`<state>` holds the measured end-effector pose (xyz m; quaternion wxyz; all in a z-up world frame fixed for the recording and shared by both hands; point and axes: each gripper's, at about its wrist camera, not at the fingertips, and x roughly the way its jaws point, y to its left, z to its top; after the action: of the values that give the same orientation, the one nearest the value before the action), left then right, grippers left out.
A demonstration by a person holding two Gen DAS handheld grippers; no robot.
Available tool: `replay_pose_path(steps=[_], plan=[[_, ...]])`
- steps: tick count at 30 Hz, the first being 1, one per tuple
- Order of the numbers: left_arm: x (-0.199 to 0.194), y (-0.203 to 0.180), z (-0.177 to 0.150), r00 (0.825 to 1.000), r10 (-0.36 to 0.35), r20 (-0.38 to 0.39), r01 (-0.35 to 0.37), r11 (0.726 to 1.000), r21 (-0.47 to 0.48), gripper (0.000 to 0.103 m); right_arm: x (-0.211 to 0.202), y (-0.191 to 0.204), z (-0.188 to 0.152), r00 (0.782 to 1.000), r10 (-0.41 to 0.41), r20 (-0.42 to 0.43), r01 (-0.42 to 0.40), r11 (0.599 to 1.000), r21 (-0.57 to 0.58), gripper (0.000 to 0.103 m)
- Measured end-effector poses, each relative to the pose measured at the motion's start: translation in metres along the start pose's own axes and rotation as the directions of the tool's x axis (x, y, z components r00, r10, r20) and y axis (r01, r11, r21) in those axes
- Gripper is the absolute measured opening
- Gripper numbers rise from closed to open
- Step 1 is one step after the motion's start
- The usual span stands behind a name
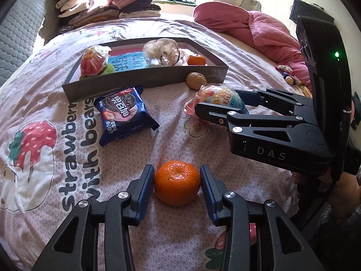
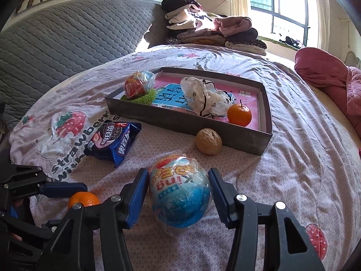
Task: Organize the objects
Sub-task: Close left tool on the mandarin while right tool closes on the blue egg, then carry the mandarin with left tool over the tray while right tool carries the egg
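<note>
My left gripper (image 1: pixel 177 181) straddles an orange tangerine (image 1: pixel 177 184) on the bedspread; both pads sit at its sides, apparently just touching. My right gripper (image 2: pixel 179 190) straddles a blue wrapped toy egg (image 2: pixel 180 194), with a small gap at the right pad. The right gripper also shows in the left wrist view (image 1: pixel 216 103). A grey shallow box (image 2: pixel 248 139) holds another wrapped egg (image 2: pixel 137 85), a white crumpled bag (image 2: pixel 205 97) and a second tangerine (image 2: pixel 239 115). A walnut (image 2: pixel 208 141) and a blue cookie pack (image 2: pixel 112 143) lie in front of the box.
Folded clothes (image 2: pixel 209 31) are stacked at the bed's far end. A pink quilt (image 1: pixel 259 31) is bunched at the right. A grey padded headboard (image 2: pixel 56 40) stands at the left. Small wrapped sweets (image 1: pixel 291 76) lie by the quilt.
</note>
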<state>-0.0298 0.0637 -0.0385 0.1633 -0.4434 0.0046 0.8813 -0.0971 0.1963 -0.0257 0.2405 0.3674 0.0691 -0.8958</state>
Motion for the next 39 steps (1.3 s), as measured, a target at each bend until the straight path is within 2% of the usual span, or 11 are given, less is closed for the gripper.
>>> replay_pose_path(steps=[5, 20, 28, 39], plan=[[-0.003, 0.002, 0.001, 1.0, -0.011, 0.007, 0.011, 1.0, -0.007, 0.042, -0.004, -0.003, 0.0, 0.999, 0.034, 0.009, -0.034, 0.999, 0.028, 0.052], [-0.021, 0.01, 0.02, 0.996, 0.029, 0.084, -0.028, 1.0, -0.003, 0.042, -0.018, -0.018, 0.007, 0.994, 0.071, 0.083, -0.081, 0.989, 0.127, 0.052], [-0.031, 0.016, 0.046, 0.987, 0.041, 0.155, -0.044, 0.999, 0.017, 0.042, -0.034, -0.019, 0.022, 0.987, 0.059, 0.147, -0.079, 0.988, 0.132, 0.052], [-0.027, 0.026, 0.087, 0.978, 0.048, 0.204, -0.055, 0.998, 0.03, 0.042, -0.044, -0.027, 0.054, 0.979, 0.02, 0.204, -0.046, 0.991, 0.128, 0.052]])
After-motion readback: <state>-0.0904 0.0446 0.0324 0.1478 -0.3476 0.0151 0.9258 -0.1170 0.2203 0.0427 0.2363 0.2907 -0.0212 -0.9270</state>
